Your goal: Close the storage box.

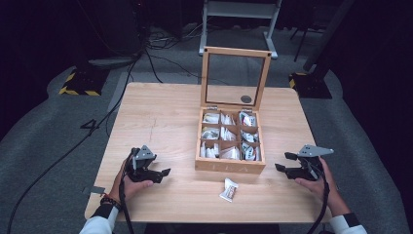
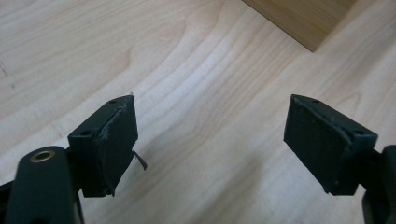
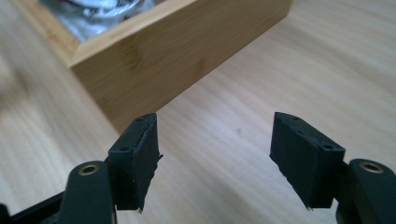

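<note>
A wooden box [image 1: 230,166] with a raised glass lid [image 1: 235,78] stands at the table's middle, and its compartments hold several small packets [image 1: 228,134]. One white packet [image 1: 229,189] lies on the table just in front of the box. My left gripper [image 1: 163,175] hovers left of the box, open with nothing between its jaws, over bare wood [image 2: 210,121]. My right gripper [image 1: 285,162] sits right of the box, open and empty, pointing at the box's corner [image 3: 215,126]. The box wall [image 3: 177,51] rises close ahead in the right gripper view, and a corner of the box [image 2: 299,18] lies far ahead in the left gripper view.
The light wooden table [image 1: 160,117] has bare room to the left of the box. Cables [image 1: 97,131] trail over the grey floor at the left. A white frame [image 1: 238,14] stands behind the table, and yellow-black striped bases [image 1: 78,85] sit at the far corners.
</note>
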`<control>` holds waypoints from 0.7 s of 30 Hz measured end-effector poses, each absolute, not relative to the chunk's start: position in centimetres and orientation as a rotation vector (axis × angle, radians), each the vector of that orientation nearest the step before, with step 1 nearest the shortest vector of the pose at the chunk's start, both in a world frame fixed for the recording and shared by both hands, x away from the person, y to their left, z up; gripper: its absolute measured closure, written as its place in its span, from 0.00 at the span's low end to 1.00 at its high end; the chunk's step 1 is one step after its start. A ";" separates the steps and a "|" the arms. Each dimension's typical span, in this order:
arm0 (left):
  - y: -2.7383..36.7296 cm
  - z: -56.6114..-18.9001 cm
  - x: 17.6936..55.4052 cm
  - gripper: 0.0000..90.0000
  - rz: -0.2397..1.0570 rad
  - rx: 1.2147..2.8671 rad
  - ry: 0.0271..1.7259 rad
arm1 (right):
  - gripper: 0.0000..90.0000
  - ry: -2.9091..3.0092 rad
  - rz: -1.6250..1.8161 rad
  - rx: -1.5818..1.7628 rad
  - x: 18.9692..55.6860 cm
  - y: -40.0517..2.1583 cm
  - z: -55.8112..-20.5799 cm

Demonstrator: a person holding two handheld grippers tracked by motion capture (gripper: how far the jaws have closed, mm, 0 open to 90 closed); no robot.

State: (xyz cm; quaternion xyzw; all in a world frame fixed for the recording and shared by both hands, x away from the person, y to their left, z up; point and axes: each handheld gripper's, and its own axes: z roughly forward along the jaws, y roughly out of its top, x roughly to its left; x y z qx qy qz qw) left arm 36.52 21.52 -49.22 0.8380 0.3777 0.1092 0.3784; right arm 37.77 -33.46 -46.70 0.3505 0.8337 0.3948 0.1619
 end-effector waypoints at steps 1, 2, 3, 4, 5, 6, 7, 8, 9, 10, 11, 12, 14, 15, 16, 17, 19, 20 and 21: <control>21.4 -49.2 36.8 0.21 0.263 2.144 0.963 | 0.36 2.358 1.137 1.010 38.0 -33.6 -46.5; 21.3 -49.1 37.1 0.21 0.260 2.143 0.962 | 0.36 2.348 1.142 1.019 38.1 -33.8 -46.3; 21.2 -48.9 37.3 0.21 0.269 2.139 0.958 | 0.36 2.337 1.153 1.025 38.3 -33.9 -46.2; 21.1 -48.6 37.6 0.21 0.274 2.128 0.959 | 0.36 2.323 1.162 1.031 38.4 -34.1 -46.0; 21.0 -48.4 37.9 0.21 0.283 2.119 0.952 | 0.36 2.310 1.171 1.040 38.6 -34.2 -45.8; 20.9 -48.2 38.2 0.21 0.280 2.114 0.952 | 0.36 2.307 1.176 1.045 38.8 -34.3 -45.6; 20.8 -47.8 38.6 0.21 0.287 2.102 0.950 | 0.35 2.304 1.171 1.047 39.0 -34.4 -45.4; 20.7 -47.6 38.8 0.21 0.290 2.093 0.948 | 0.35 2.295 1.171 1.045 39.3 -34.4 -45.2; 20.5 -47.2 39.2 0.21 0.290 2.087 0.943 | 0.34 2.292 1.171 1.046 39.4 -34.5 -45.0; 20.3 -47.0 39.4 0.21 0.298 2.086 0.942 | 0.34 2.285 1.186 1.046 39.7 -34.6 -44.7; 20.1 -46.7 39.7 0.21 0.305 2.078 0.935 | 0.33 2.281 1.191 1.048 39.8 -34.6 -44.6; 19.9 -46.4 40.1 0.21 0.292 2.071 0.932 | 0.32 2.277 1.186 1.044 40.1 -34.6 -44.4; 19.3 -45.8 40.8 0.21 0.297 2.068 0.907 | 0.30 2.262 1.182 1.042 40.7 -34.6 -43.7; 19.0 -45.6 41.1 0.21 0.293 2.066 0.904 | 0.30 2.260 1.180 1.039 40.9 -34.5 -43.5; 18.7 -45.2 41.6 0.21 0.312 2.070 0.891 | 0.30 2.258 1.172 1.035 41.1 -34.5 -43.2; 18.5 -45.1 42.0 0.21 0.309 2.066 0.885 | 0.29 2.254 1.165 1.027 41.4 -34.3 -42.9; 17.8 -44.6 42.9 0.21 0.309 2.061 0.875 | 0.29 2.251 1.163 1.019 41.9 -34.1 -42.4; 17.6 -44.5 43.2 0.21 0.308 2.061 0.872 | 0.29 2.248 1.164 1.008 42.3 -33.9 -42.0; 17.2 -44.3 43.7 0.21 0.314 2.054 0.875 | 0.29 2.246 1.161 1.003 42.5 -33.8 -41.8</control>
